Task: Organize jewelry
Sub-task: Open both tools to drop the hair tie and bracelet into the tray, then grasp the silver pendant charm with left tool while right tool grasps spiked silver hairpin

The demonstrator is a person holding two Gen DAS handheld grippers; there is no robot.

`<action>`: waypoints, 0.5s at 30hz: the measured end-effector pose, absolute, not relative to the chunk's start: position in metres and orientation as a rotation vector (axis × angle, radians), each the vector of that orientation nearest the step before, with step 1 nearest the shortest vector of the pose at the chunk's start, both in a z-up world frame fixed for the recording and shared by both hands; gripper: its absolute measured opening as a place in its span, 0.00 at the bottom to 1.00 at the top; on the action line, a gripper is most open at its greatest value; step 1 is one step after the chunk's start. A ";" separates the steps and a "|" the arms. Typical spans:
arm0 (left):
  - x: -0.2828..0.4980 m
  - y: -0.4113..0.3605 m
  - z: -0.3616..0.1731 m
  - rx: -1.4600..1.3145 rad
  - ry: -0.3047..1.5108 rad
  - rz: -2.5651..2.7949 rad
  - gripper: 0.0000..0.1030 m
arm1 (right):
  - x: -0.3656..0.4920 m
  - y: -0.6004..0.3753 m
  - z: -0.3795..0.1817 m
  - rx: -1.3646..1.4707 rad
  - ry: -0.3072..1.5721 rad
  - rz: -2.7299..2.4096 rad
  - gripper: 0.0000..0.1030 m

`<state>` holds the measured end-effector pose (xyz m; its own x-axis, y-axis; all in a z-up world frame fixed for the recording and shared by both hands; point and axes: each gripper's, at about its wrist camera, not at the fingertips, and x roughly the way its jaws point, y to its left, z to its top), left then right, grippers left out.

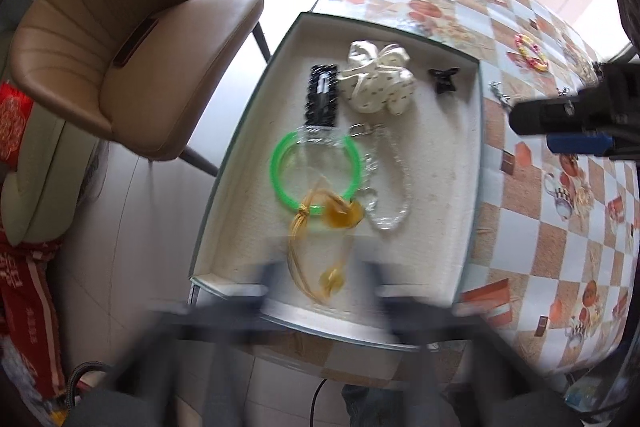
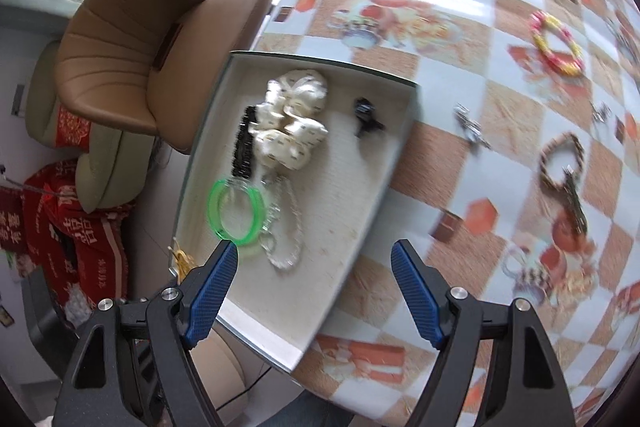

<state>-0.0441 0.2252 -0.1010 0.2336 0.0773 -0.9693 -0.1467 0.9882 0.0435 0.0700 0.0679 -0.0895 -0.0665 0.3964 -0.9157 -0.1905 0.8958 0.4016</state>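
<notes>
**Jewelry tray at the table edge, both grippers above it**

Left wrist view: the shallow white tray (image 1: 476, 163) sits at the edge of the checked tablecloth (image 1: 560, 227); inside lie a black beaded clip (image 1: 322, 95), a cream dotted scrunchie (image 1: 378, 79), a small black claw clip (image 1: 443, 80), a green bangle (image 1: 316, 169), a clear chain (image 1: 394, 187) just right of the bangle, and an amber cord piece (image 1: 320, 227) overlapping the bangle's near rim; the left gripper (image 1: 320, 279) is heavily blurred, its fingers look set apart with the amber cord between them, though I cannot tell whether they touch it; a pink and yellow bracelet (image 1: 532, 51) lies well apart on the cloth; the right gripper (image 1: 560, 123) enters from the right edge; a tan chair (image 1: 120, 59) stands beside the table.

Right wrist view: the right gripper (image 2: 314, 255) is spread wide with nothing between its blue pads (image 2: 212, 291); the left pad's tip lies over the green bangle (image 2: 236, 207) in this view, contact unclear; the tray (image 2: 360, 187) holds the scrunchie (image 2: 294, 119), beaded clip (image 2: 244, 143), claw clip (image 2: 366, 115) and chain (image 2: 288, 227); on the cloth (image 2: 460, 147) lie the pink and yellow bracelet (image 2: 556, 45), a brown braided bracelet (image 2: 560, 163) and small silver pieces (image 2: 472, 127).
</notes>
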 end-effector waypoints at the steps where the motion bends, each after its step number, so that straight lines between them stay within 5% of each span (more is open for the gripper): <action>1: -0.045 0.223 -0.098 -0.044 1.299 0.171 1.00 | 0.069 0.060 -0.091 0.178 1.567 0.472 0.79; 10: -0.021 0.180 -0.079 0.030 1.261 0.079 1.00 | 0.064 -0.024 -0.094 0.273 1.538 0.316 0.83; 11: -0.019 0.174 -0.078 0.032 1.261 0.070 1.00 | 0.063 -0.032 -0.093 0.279 1.528 0.302 0.86; 12: -0.017 0.170 -0.078 0.033 1.261 0.065 1.00 | 0.062 -0.043 -0.092 0.285 1.514 0.285 1.00; 15: -0.011 0.157 -0.078 0.047 1.265 0.047 1.00 | 0.060 -0.063 -0.088 0.273 1.463 0.257 1.00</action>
